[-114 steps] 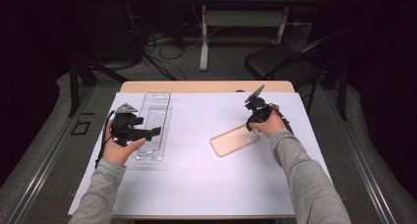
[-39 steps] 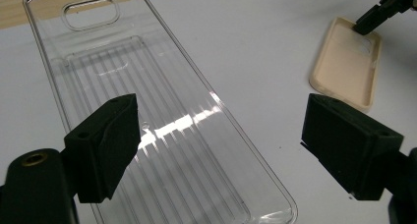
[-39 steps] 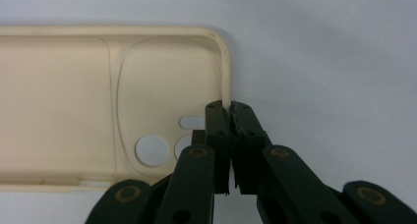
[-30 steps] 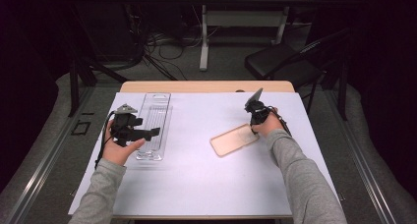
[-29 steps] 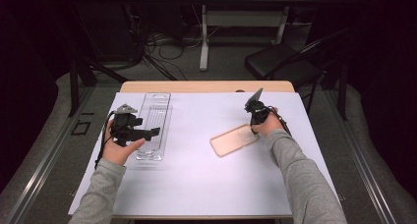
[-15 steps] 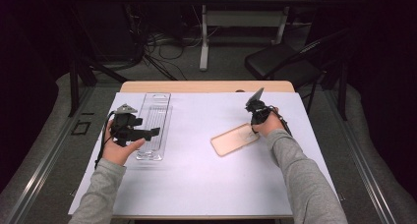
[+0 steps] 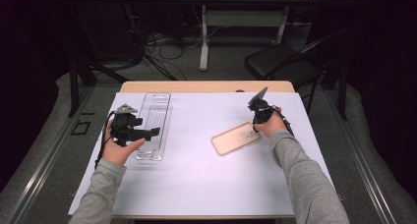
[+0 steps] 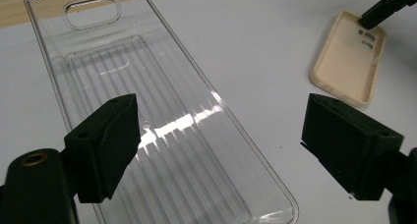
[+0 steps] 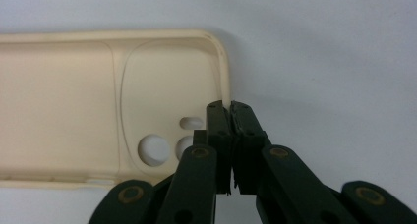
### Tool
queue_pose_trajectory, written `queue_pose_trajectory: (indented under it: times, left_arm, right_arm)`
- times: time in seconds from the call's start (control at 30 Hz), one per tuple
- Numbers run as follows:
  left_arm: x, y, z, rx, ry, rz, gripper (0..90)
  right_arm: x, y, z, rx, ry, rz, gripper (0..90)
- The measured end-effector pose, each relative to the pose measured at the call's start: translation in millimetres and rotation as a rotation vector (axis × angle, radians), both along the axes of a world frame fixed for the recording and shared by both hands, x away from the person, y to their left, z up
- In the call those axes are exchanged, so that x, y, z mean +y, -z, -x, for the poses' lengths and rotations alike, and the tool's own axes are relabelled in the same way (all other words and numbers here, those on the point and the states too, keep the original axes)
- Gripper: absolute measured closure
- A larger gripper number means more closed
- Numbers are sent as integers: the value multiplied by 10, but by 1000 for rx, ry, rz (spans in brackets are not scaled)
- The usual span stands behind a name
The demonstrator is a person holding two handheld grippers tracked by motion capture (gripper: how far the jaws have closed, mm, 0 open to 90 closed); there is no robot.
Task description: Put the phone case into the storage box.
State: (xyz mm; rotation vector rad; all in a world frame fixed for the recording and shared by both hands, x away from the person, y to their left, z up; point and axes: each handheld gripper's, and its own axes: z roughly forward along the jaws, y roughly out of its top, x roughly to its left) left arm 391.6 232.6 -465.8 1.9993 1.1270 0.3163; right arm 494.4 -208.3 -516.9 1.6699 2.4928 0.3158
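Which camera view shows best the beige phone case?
The right gripper view: the beige phone case is close, its camera holes plain. The left gripper view shows it whole but far; the high view, small.

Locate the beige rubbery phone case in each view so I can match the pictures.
High view: the beige rubbery phone case lies right of centre on the white table, just below the right claw.
Left gripper view: upper right corner, open side up.
Right gripper view: left half, its right wall pinched between the shut jaws.
Shared landmark: the camera cutouts at the case's end, beside the right claw's tip.
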Motion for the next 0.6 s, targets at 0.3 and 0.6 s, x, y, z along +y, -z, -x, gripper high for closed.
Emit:
queue_pose_trajectory:
  times: [0.3,0.6]
  left_arm:
    - [1,2,-2,0,-1,-2,148]
    - [0,5,-3,0,-4,1,148]
  right_arm:
    - [-15,-66,18,5,0,-2,883]
    - [-25,-99,45,-25,-4,-34,884]
